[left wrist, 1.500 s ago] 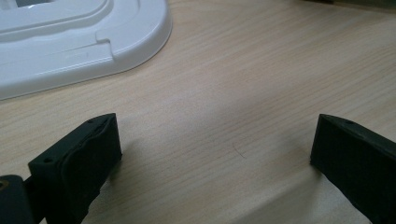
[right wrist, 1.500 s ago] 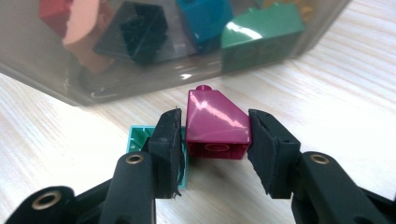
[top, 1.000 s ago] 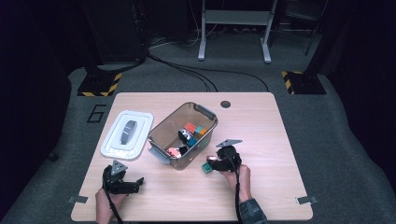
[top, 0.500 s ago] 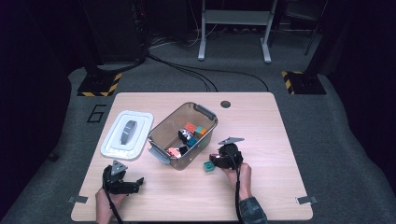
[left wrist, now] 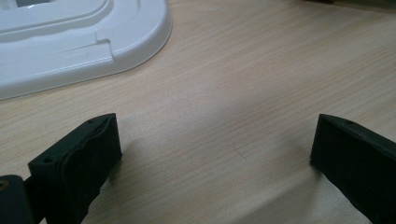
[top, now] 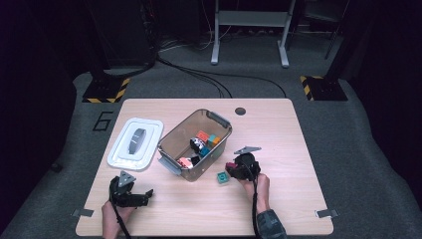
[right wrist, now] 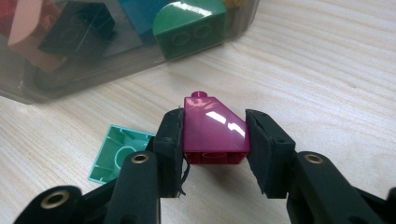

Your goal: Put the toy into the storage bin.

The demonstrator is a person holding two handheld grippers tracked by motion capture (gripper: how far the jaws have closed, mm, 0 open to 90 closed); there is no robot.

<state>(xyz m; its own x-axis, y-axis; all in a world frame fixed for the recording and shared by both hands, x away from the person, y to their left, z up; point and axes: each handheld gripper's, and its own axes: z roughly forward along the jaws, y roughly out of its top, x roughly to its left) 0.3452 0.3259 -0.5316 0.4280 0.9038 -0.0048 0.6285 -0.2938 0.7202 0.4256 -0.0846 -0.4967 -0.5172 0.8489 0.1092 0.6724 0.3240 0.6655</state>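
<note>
Right tool had just been closing on the magenta sloped plastic brick, pads clamped on its sides, low over the worktop beside the clear plastic bin; lift straight, clear the mint square brick; left tool apart, idle.

In the right gripper view, the clear bin is cut off by the top and left edges, and the bricks inside it look dim and blurred through its wall. The mint brick at lower left is partly hidden behind a black jaw. In the left gripper view, the white lid runs off the upper left.
</note>
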